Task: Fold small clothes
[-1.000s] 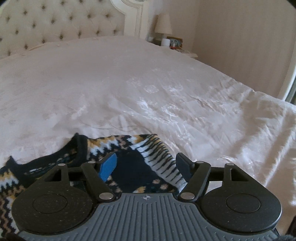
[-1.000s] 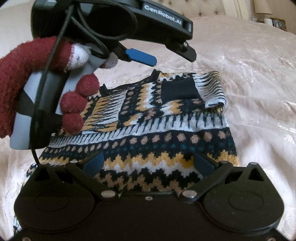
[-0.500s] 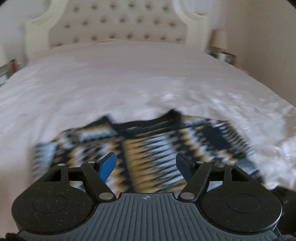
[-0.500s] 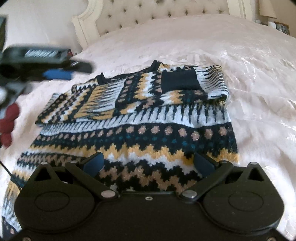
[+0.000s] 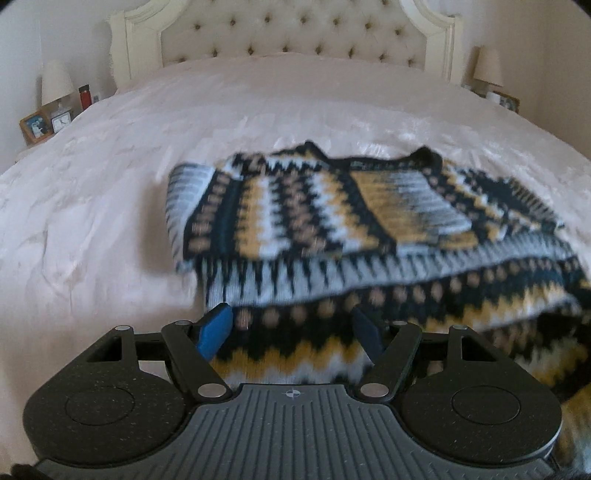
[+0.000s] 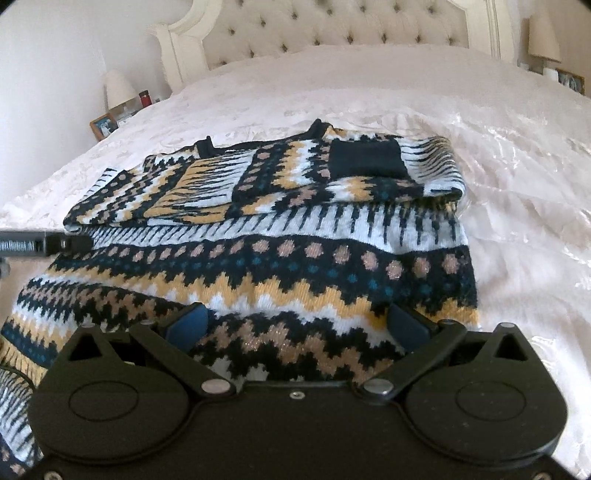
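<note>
- the patterned sweater (image 6: 280,236) lies flat on the white bed (image 6: 498,177), both sleeves folded in over its chest.
- the right tongs (image 6: 299,326) are spread wide, just above its lower part.
- the left tongs (image 5: 291,334) are spread too, near its left edge.
- a tufted headboard (image 5: 291,33) stands behind.

The sweater (image 5: 369,229) is motion-blurred in the left wrist view; its pattern edges smear ahead of the fingers (image 5: 214,328). Its near hem is hidden behind both gripper bodies. In the right wrist view the sweater (image 6: 258,266) is cut off left of the fingers (image 6: 186,323).
</note>
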The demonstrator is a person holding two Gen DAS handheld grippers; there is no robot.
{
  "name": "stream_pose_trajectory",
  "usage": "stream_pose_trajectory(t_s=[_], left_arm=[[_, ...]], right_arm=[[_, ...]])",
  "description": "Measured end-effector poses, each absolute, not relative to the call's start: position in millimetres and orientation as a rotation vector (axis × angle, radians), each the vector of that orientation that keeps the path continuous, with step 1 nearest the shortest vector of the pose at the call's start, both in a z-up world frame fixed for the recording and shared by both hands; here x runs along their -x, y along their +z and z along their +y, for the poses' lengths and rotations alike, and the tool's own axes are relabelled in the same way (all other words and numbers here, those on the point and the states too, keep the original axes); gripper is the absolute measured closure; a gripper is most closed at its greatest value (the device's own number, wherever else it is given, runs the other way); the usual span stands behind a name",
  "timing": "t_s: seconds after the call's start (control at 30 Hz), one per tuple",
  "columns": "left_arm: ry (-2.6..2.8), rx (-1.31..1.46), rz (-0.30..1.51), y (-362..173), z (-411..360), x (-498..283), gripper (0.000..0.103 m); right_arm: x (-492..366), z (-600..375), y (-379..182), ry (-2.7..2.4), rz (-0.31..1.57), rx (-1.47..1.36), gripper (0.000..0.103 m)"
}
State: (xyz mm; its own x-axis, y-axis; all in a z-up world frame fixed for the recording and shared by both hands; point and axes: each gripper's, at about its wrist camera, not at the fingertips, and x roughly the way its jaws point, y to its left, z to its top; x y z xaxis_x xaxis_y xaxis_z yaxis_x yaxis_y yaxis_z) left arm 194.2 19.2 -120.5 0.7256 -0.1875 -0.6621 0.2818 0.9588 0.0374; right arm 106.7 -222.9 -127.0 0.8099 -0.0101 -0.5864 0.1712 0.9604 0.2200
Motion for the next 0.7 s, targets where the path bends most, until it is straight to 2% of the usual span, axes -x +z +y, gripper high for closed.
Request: stream_pose_trajectory(t_s=[0.17, 0.43, 0.5, 0.63, 0.7], left_arm=[[-0.261, -0.112, 0.666, -132.8, 26.7, -181.4, 0.032], [-0.280, -0.054, 0.693, -136.8, 35.3, -186.0, 0.032], [-0.288, -0.042, 0.701, -137.2, 37.7, -187.6, 0.031], [-0.300, -0.034, 0.717, -137.6, 37.7, -191.1, 0.029], [-0.305, -0.034, 0.722, -137.4, 37.7, -191.9, 0.029]], right_arm=[[-103.9, -226.7, -127.8, -0.087, 0.599, -0.301, 0.000], [-102.9, -235.6, -113.9, -0.068, 0.601, -0.353, 0.000], [-101.3, -244.3, -102.5, -0.071, 0.566, -0.400, 0.005], [-114.5, -264.1, -79.0, -0.111, 0.526, -0.415, 0.008], [-128.5, -274.9, -69.3, -0.124, 0.512, -0.405, 0.014]])
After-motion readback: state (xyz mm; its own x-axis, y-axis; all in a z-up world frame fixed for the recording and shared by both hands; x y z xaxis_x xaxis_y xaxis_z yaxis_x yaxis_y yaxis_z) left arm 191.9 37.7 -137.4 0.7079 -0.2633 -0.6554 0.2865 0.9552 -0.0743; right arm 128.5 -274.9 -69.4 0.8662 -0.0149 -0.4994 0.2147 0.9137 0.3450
